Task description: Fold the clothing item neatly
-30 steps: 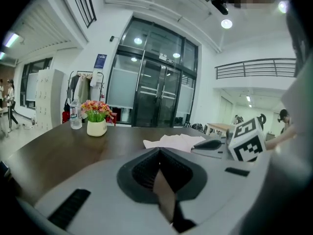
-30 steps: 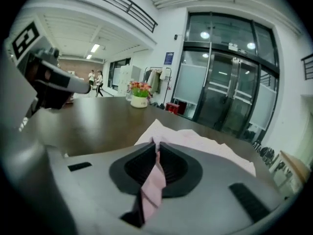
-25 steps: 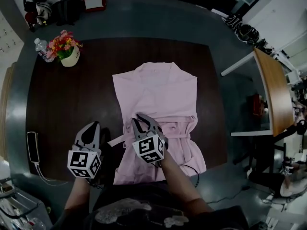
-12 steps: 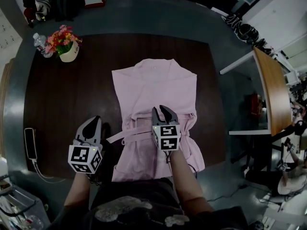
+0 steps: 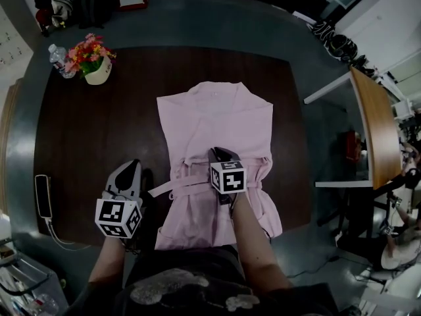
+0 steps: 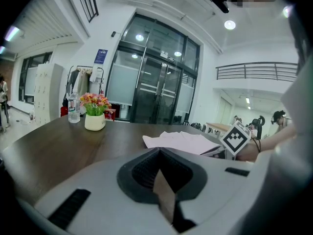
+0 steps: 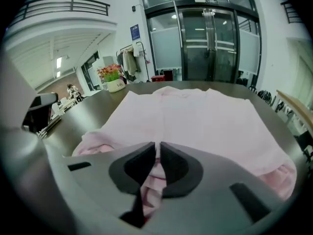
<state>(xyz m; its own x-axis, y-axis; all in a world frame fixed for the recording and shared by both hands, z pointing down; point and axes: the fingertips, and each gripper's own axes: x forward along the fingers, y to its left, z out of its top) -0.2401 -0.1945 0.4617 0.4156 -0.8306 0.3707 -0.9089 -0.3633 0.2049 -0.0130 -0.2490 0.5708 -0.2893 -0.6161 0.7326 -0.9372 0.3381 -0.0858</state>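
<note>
I judged the fold barely begun: the pink robe (image 5: 214, 127) lay flat ahead of my right gripper (image 7: 157, 148), jaws closing on its cloth; left gripper (image 6: 159, 153) jaws pressed together, empty.

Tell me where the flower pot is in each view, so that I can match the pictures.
Head view: flower pot at upper left, on the far left corner of the table.
Left gripper view: flower pot left of centre, far across the table.
Right gripper view: flower pot small, at upper left, beyond the cloth.
Shared landmark: the pink robe, which also shows in the left gripper view and the right gripper view.
</note>
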